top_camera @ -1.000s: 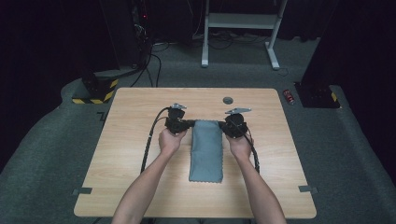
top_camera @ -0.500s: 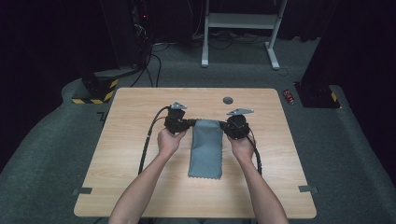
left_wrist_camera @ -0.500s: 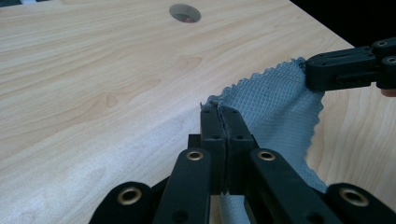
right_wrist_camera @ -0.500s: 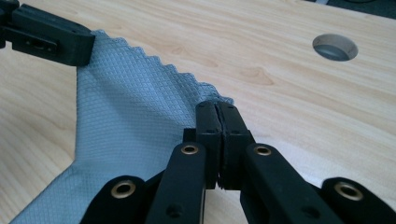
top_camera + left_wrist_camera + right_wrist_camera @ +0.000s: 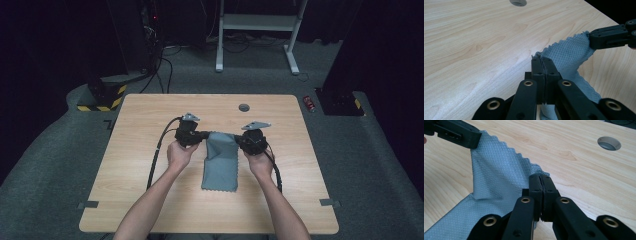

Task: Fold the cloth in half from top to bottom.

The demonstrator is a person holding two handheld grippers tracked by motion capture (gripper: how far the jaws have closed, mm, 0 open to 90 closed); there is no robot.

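Left claw (image 5: 543, 62) clamped on grey cloth (image 5: 221, 160) far corner. Right claw (image 5: 540, 181) clamped on opposite far corner. Cloth edge lifted between claws, rest lying on wooden surface (image 5: 150, 200).

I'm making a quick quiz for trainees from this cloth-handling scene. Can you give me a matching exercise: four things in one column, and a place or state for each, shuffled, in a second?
Things:
1. left gripper
2. right gripper
3. cloth
4. round hole

Places or states:
A. in the table, beyond the cloth
B. shut on the cloth's far right corner
C. grey, far edge lifted, near end lying flat
D. shut on the cloth's far left corner

Pairs: 1-D, 2-B, 3-C, 4-A
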